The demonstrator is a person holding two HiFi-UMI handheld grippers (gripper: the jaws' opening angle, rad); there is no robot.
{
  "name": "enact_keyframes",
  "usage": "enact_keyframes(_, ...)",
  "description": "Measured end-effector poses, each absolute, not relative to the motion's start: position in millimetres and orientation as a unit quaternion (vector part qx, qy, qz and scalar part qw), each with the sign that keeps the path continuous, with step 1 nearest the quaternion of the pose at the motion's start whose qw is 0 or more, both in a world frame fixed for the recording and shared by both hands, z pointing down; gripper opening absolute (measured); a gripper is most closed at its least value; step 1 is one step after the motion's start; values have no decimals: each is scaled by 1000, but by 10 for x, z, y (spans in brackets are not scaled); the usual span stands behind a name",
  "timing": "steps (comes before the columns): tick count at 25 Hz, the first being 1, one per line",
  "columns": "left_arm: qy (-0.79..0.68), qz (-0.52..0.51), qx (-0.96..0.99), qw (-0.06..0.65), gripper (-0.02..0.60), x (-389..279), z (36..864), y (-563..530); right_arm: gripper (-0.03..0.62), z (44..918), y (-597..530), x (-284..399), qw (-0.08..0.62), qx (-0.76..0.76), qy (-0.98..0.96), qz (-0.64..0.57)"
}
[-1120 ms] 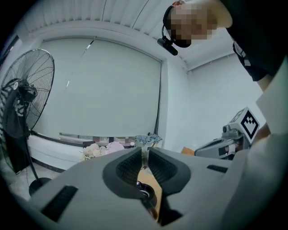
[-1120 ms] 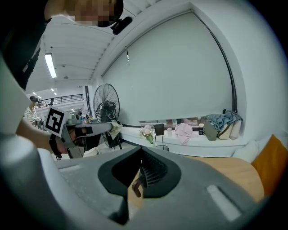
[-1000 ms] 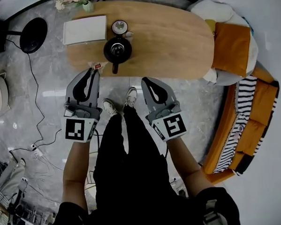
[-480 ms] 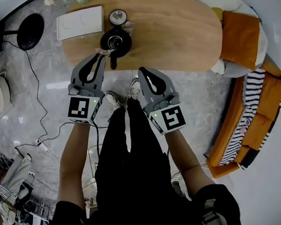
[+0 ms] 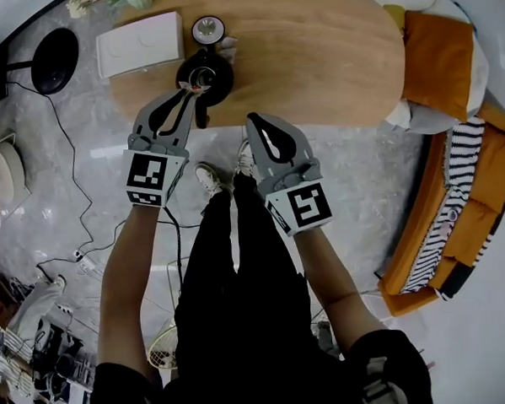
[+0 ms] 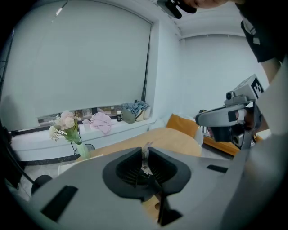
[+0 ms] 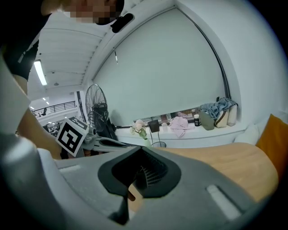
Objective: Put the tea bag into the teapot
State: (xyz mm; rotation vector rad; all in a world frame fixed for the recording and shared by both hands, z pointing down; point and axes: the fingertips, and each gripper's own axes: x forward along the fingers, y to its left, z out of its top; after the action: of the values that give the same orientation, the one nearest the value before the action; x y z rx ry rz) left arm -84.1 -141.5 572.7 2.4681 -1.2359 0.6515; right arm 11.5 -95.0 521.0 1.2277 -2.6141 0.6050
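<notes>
Grey L claw [image 5: 188,90] & R claw [image 5: 253,119], b/w marker cubes [image 5: 147,179]; black short sleeves [image 5: 119,396], black trousers [image 5: 240,282], pale shoes [image 5: 207,179].

LEFT: grey two-jaw left gripper with black ribbed pads and marker cube [image 5: 189,90], held forward and tilted downward on a bare, outstretched forearm [image 5: 125,263]; jaws nearly together, pinching a small pale tea bag [image 6: 145,148] | RIGHT: matching grey right gripper [image 5: 254,121], nearer the body, bare forearm [image 5: 328,277] angled inward; jaws together, empty
</notes>
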Motion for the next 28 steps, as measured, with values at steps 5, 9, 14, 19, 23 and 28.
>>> enact_keyframes(5, -414, 267, 854, 169, 41, -803, 5943, -1493, 5, 5226, -995, 158, 92, 417, -880, 207)
enact_keyframes(9, -411, 298, 843, 177, 41, -799, 6068, -1536, 5, 5289, -993, 210, 100, 417, -879, 211)
enact_keyframes(14, -401, 338, 833, 179, 41, -796, 6203, -1605, 5, 5315, -1013, 187, 87, 417, -878, 217)
enact_keyframes(19, -379, 374, 823, 197, 41, -765, 6321, -1597, 5, 5367, -1001, 185, 92, 414, -878, 221)
enact_keyframes(23, -362, 406, 812, 212, 41, -716, 6377, -1595, 5, 5338, -1074, 200, 77, 416, -879, 221)
enact_keyframes(28, -353, 440, 800, 205, 42, -718, 6475, -1642, 5, 5330, -1138, 208, 67, 417, -880, 220)
